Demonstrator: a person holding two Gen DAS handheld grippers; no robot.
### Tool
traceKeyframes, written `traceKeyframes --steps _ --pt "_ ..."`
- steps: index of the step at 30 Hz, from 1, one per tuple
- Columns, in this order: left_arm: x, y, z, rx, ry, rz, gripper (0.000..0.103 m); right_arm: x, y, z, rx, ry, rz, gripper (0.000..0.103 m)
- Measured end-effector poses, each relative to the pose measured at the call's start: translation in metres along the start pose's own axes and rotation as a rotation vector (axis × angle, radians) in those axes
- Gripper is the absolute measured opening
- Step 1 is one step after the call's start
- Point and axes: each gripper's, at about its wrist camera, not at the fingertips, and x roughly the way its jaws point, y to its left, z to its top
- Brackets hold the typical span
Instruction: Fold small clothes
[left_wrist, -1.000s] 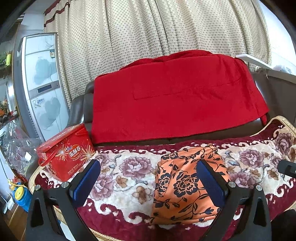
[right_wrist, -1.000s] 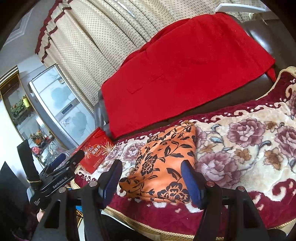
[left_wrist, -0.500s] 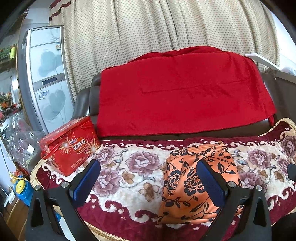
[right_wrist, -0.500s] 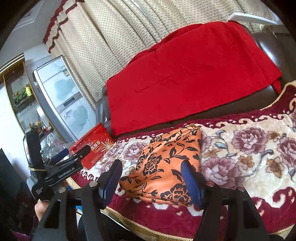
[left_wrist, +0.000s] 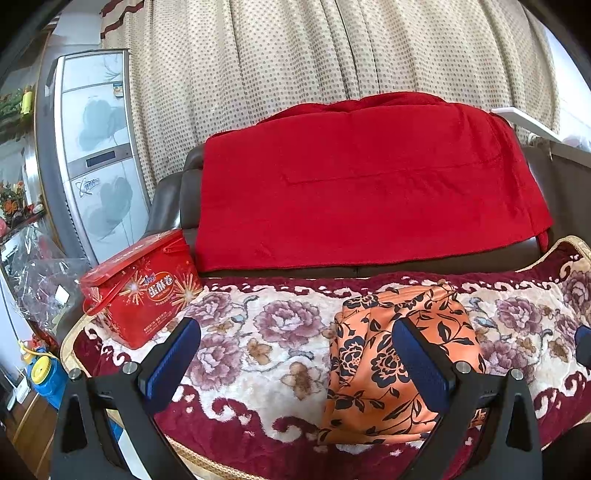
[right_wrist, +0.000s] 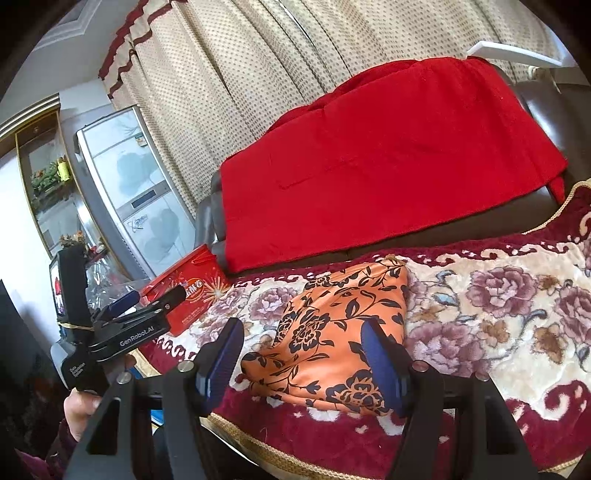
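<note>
The orange black-flowered garment (right_wrist: 332, 332) lies already folded into a compact packet on the rose-patterned plush sofa cover (right_wrist: 498, 325). Both the left gripper (left_wrist: 295, 362) and right gripper (right_wrist: 303, 354) hover in front of it, jaws apart and empty. The fold looks finished; any next move would call for pinching an edge to tidy or move it.

We count one folded orange floral garment (left_wrist: 402, 354) on one rose-patterned seat cover (left_wrist: 258, 332). One red blanket (left_wrist: 369, 184) drapes the sofa back. One red gift box (left_wrist: 144, 295) sits at the end. Two grippers: left gripper (left_wrist: 295, 362), right gripper (right_wrist: 303, 362). One refrigerator (left_wrist: 99, 155).
</note>
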Motion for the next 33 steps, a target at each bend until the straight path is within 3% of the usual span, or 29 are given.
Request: traceKeyframes --steps 33 --pt "0.012 0.004 -0.007 0.007 0.022 -0.003 0.103 0.009 0.002 -0.010 0.018 0.026 0.006 0.069"
